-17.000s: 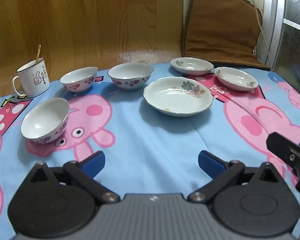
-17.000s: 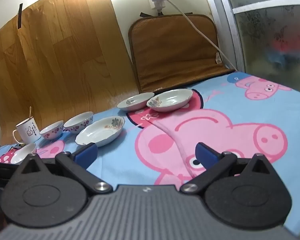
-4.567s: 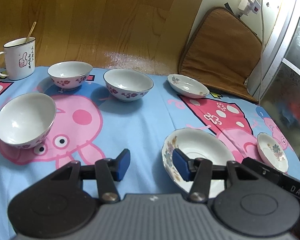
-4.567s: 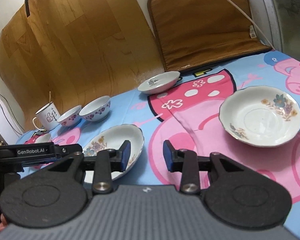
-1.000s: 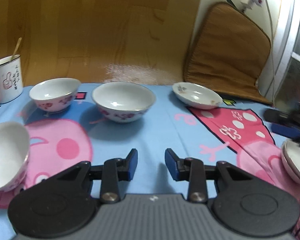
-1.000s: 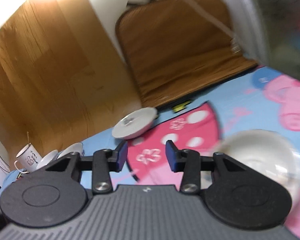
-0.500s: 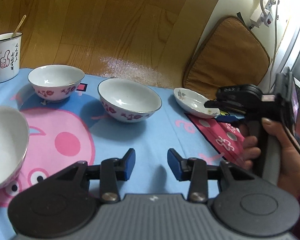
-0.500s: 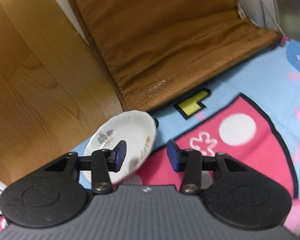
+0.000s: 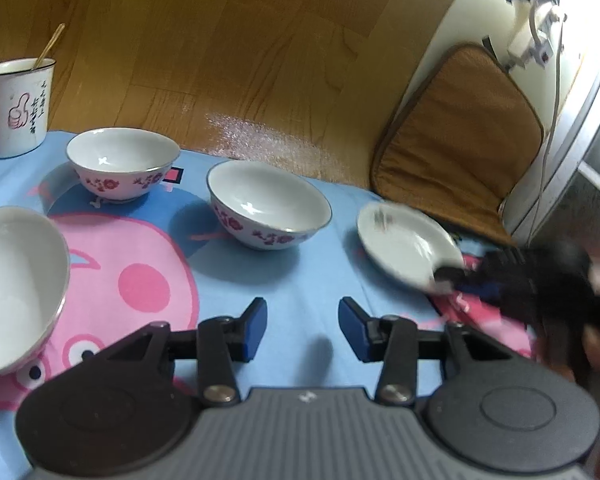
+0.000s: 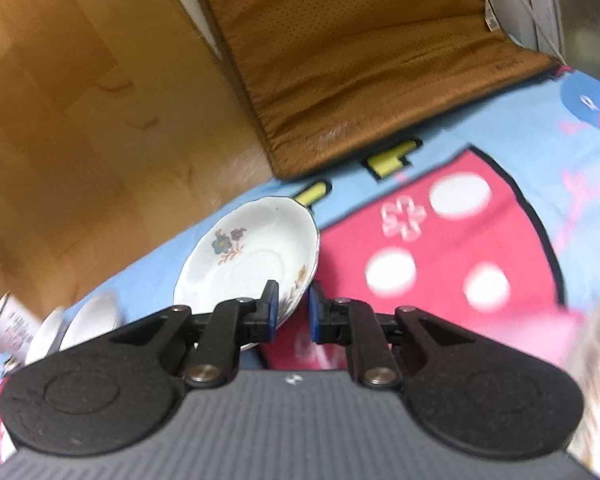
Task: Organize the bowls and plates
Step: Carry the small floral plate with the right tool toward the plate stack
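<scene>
My right gripper (image 10: pixel 293 312) is shut on the near rim of a small white flowered plate (image 10: pixel 248 256), which is tilted and lifted off the cloth. In the left wrist view the same plate (image 9: pixel 404 246) is held tilted by the right gripper (image 9: pixel 448 276), to the right of the bowls. My left gripper (image 9: pixel 302 330) is open and empty, low over the blue cloth. Three white bowls with purple flowers stand ahead of it: one in the middle (image 9: pixel 268 204), one at the back left (image 9: pixel 122 162), one at the near left (image 9: pixel 16 284).
A white mug (image 9: pixel 16 108) with a spoon stands at the far left. A brown cushion (image 9: pixel 456 136) leans on the wall at the back right, also in the right wrist view (image 10: pixel 364 52). A blurred white dish edge (image 10: pixel 596 360) shows at the right.
My right gripper has closed on the rim of the small plate and tipped it up off the cloth. My left gripper has opened a little wider.
</scene>
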The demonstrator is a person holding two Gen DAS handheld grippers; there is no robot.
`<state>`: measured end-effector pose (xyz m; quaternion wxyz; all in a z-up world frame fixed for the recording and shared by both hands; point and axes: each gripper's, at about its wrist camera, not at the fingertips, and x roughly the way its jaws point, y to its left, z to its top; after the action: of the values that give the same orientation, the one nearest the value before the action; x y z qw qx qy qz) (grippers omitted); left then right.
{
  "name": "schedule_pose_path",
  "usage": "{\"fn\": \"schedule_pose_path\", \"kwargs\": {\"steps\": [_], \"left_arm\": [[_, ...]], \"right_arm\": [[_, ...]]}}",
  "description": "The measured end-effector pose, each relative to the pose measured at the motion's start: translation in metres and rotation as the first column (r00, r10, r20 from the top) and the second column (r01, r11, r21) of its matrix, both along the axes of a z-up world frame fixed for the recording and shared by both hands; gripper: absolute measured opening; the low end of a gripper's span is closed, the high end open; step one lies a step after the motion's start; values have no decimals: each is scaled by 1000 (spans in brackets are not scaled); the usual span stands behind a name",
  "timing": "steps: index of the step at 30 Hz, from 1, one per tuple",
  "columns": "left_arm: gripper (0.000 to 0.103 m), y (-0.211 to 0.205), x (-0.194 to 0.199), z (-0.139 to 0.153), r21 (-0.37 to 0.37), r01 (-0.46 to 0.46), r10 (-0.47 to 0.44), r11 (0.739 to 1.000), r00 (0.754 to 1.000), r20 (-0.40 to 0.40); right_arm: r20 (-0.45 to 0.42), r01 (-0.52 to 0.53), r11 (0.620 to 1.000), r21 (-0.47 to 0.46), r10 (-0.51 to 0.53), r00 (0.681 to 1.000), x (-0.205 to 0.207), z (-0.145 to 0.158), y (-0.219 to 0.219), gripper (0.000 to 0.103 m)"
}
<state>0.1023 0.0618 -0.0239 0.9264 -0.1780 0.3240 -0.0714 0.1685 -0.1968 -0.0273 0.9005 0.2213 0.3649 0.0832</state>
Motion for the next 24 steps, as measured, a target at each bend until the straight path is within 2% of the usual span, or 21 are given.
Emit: {"fn": "schedule_pose_path", "kwargs": {"steps": [5,11,15,18,24], "left_arm": [[41,7,-6,4,-34,-10,11,999,1000,27],[41,-3,-12,7,-89,80,-80,993,997,-7],[41,-15,-25,12,-39,110,-110,993,994,-6],[41,-18,-35,12,-30,121,-122,992,992,-30],[39,-12,-54,12,10,94,-93,996,994,-65]], "right_arm": [[-4,-56,998,28,56,998,-54,0,-5,18],[13,-139,990,6,139,990,-105,4,-3,18],[18,-183,983,20,182,983,-132,3,-4,18],[35,-228,974,18,227,973,-141,5,0,19],[45,-351,936,35,349,936,-155,8,17,22]]}}
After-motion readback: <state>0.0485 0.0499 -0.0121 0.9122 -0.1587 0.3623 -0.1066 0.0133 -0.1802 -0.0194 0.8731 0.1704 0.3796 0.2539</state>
